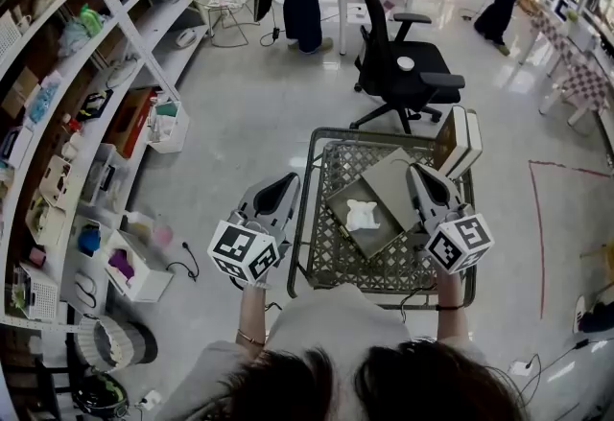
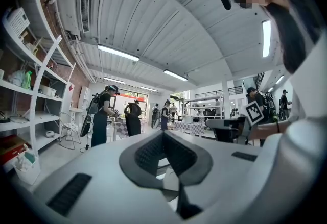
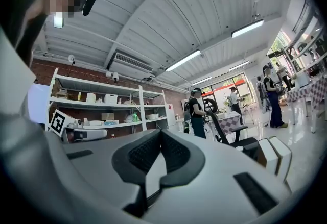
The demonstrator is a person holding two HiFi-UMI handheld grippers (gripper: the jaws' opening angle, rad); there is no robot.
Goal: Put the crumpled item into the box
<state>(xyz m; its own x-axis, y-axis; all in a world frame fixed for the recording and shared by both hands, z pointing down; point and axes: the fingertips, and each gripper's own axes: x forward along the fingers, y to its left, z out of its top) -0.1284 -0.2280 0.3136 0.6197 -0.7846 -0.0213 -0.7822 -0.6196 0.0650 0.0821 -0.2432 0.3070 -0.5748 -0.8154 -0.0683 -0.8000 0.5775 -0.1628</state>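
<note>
Plainly, left gripper (image 1: 286, 184) and right gripper (image 1: 420, 173) have jaws together; crumpled item (image 1: 363, 215) in box (image 1: 339, 202).

- I logged the crumpled item (image 1: 362, 215) lying in the box (image 1: 382, 230).
- Box sat in the wire cart (image 1: 326, 261) before me.
- Office chair (image 1: 403, 59) stood behind the cart; shelves (image 1: 86, 74) left.

We see a white crumpled item (image 1: 362, 215) lying inside a shallow brown box (image 1: 386, 185). The box's lid flap is open, and it sits skewed near the middle of the wire-mesh cart (image 1: 329, 254).
</note>
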